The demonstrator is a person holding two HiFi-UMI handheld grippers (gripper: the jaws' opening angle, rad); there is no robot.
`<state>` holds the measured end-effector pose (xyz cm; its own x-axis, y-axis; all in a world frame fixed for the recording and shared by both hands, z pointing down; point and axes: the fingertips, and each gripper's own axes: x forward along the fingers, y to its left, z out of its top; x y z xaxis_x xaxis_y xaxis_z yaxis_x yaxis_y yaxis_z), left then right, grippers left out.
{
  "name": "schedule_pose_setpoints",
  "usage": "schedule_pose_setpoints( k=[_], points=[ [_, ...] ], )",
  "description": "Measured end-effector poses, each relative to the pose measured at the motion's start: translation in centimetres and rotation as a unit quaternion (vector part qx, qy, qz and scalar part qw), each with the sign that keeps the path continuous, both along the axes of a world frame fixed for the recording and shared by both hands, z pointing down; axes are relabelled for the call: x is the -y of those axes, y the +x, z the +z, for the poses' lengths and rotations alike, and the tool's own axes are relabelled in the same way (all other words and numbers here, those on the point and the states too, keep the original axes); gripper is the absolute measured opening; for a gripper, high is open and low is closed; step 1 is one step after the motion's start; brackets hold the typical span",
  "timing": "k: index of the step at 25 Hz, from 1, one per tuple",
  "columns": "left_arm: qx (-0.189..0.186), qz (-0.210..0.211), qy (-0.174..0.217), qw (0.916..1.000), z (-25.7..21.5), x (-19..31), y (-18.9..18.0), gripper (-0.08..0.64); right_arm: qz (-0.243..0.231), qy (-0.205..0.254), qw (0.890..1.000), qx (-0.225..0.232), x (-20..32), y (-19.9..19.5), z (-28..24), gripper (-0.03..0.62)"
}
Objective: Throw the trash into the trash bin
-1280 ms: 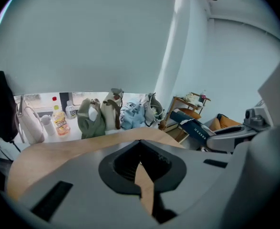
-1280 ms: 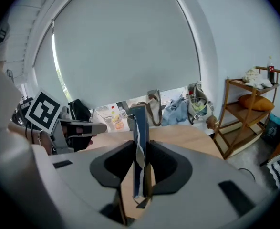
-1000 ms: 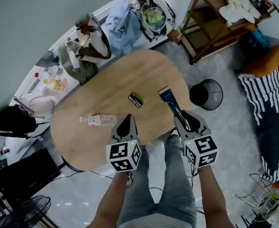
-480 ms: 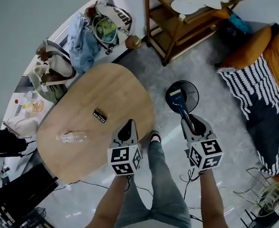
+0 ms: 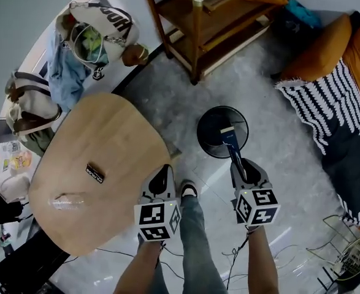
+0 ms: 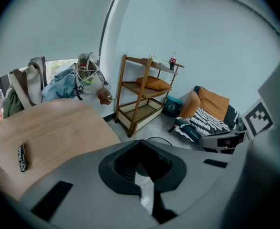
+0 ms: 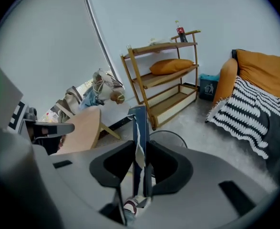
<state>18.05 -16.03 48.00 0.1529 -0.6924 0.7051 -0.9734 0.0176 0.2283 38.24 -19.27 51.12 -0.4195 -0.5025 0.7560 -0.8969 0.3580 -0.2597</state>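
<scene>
The right gripper (image 5: 241, 164) clamps 1 end of a long blue wrapper (image 5: 230, 141), whose far end juts over the open mouth of the round black trash bin (image 5: 205, 122) on the grey floor (image 5: 167, 103). The left gripper (image 5: 162, 171) (jaws drawn together to a point) shows at the edge of the wooden table (image 5: 106, 139), where 1 clear bottle (image 5: 69, 201) and 1 small black packet (image 5: 95, 173) lie apart.

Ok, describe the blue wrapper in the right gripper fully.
The blue wrapper is a flat, dark blue strip, foil-like, with a torn pale edge. The right gripper pinches its near end; the free end juts forward and, in the head view, lies over the open black trash bin. Nothing else touches it.
</scene>
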Motion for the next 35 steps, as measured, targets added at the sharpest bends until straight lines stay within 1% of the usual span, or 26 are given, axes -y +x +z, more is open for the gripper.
schedule_pose_setpoints(
  k=[4, 7, 12, 13, 14, 15, 16, 17, 21, 27, 32, 35],
  points=[
    [0.009, 0.012, -0.015, 0.9998, 3.6, 0.6, 0.4, 0.011, 0.013, -0.015, 1.000, -0.010, 1.3, 1.0, 5.3, 0.117],
    [0.011, 0.012, -0.020, 0.9997, 5.2, 0.6, -0.1, 0.011, 0.023, -0.029, 0.999, -0.014, 1.8, 1.3, 8.1, 0.120],
    [0.013, -0.006, -0.025, 0.9996, 6.4, 1.3, -1.3, 0.011, 0.026, -0.040, 0.999, -0.022, 2.5, 1.1, 10.6, 0.132],
    [0.014, -0.008, -0.023, 0.9996, 6.4, 1.4, -1.5, 0.011, 0.026, -0.040, 0.999, -0.024, 2.7, 1.0, 10.9, 0.142],
    [0.014, -0.009, -0.022, 0.9996, 6.4, 1.5, -1.7, 0.011, 0.027, -0.039, 0.999, -0.025, 2.7, 0.9, 11.1, 0.168],
    [0.015, -0.009, -0.021, 0.9996, 6.4, 1.6, -1.8, 0.011, 0.028, -0.038, 0.999, -0.025, 2.8, 0.9, 11.2, 0.204],
    [0.016, -0.010, -0.021, 0.9996, 6.3, 1.6, -1.9, 0.011, 0.030, -0.036, 0.999, -0.025, 2.9, 0.8, 11.2, 0.224],
    [0.016, -0.012, -0.021, 0.9996, 6.2, 1.5, -2.0, 0.011, 0.030, -0.035, 0.999, -0.026, 2.9, 0.8, 11.1, 0.229],
    [0.012, -0.023, -0.021, 0.9995, 6.1, 1.2, -2.6, 0.011, 0.027, -0.034, 0.999, -0.027, 3.1, 0.3, 10.5, 0.236],
    [0.005, -0.044, -0.018, 0.9989, 5.6, 0.0, -4.4, 0.011, 0.010, -0.026, 0.999, -0.032, 3.0, -1.2, 9.1, 0.236],
    [0.006, -0.064, -0.017, 0.9978, 5.0, -1.3, -7.0, 0.011, -0.006, -0.014, 0.999, -0.033, 2.9, -3.5, 7.2, 0.235],
    [0.006, -0.085, -0.013, 0.9963, 4.3, -2.3, -9.1, 0.011, -0.020, -0.005, 0.999, -0.032, 2.6, -5.5, 5.7, 0.236]
  ],
)
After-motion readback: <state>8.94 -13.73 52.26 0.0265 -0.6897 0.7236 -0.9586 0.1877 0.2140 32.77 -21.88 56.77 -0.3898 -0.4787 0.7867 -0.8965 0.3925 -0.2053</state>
